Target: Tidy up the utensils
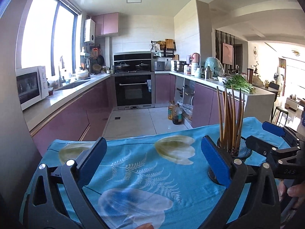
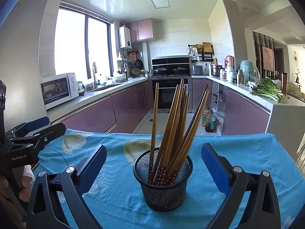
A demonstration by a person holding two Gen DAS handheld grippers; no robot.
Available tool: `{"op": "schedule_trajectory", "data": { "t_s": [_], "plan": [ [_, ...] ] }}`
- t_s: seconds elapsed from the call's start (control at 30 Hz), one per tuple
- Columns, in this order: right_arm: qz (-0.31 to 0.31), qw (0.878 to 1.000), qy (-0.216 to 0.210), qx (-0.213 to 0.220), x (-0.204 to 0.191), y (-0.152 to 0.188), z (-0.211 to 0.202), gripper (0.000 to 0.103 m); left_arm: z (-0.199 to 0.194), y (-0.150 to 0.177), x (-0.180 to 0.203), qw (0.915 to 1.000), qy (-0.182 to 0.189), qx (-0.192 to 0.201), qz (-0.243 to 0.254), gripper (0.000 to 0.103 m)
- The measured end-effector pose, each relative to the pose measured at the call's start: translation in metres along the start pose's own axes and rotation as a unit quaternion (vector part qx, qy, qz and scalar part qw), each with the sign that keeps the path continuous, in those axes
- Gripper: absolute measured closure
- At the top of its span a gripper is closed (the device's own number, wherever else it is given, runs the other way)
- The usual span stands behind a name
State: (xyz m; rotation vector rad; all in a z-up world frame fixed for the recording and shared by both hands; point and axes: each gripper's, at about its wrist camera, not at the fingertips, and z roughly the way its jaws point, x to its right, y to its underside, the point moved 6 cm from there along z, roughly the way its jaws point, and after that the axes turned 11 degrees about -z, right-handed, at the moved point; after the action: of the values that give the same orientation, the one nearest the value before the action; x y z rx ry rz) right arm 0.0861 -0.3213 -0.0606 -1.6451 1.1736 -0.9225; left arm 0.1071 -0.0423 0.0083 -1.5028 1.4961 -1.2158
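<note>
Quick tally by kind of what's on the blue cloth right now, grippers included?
Mesh holder: 1
Chopsticks standing in it: about 9, overlapping, so approximate
Left gripper: 1, open, holding nothing
Right gripper: 1, open, holding nothing
Total: about 12

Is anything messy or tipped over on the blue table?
Nothing looks spilled or broken. The black mesh cup stands upright on the blue flowered cloth, and the chopsticks are all inside it, just leaning and fanning out different ways. Both grippers, left and right, are open and hold nothing.
</note>
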Motion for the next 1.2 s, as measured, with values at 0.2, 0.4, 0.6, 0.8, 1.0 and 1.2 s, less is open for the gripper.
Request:
{"op": "schedule_trajectory", "data": {
  "t_s": [0.2,0.4,0.6,0.8,1.0,1.2],
  "plan": [
    [-0.021,0.999,0.024,0.021,-0.009,-0.003,-0.011,0.007,-0.021,0.0,-0.01,0.9995,-0.026,0.018,-0.007,0.006],
    [-0.029,0.999,0.027,0.033,-0.02,-0.003,-0.021,0.007,-0.034,-0.006,-0.011,0.9986,-0.036,0.034,-0.017,0.006],
    [-0.025,0.998,0.028,0.042,-0.024,-0.005,-0.027,0.007,-0.046,-0.007,-0.009,0.9978,-0.045,0.048,-0.015,0.006],
    [-0.028,0.998,0.029,0.046,-0.026,-0.006,-0.03,0.007,-0.053,-0.007,-0.01,0.997,-0.049,0.057,-0.018,0.006],
    [-0.025,0.998,0.03,0.048,-0.025,-0.005,-0.032,0.007,-0.058,-0.007,-0.009,0.9967,-0.05,0.062,-0.015,0.006],
    [-0.025,0.998,0.03,0.048,-0.025,-0.004,-0.032,0.007,-0.059,-0.006,-0.008,0.9968,-0.049,0.062,-0.014,0.006]
  ]
}}
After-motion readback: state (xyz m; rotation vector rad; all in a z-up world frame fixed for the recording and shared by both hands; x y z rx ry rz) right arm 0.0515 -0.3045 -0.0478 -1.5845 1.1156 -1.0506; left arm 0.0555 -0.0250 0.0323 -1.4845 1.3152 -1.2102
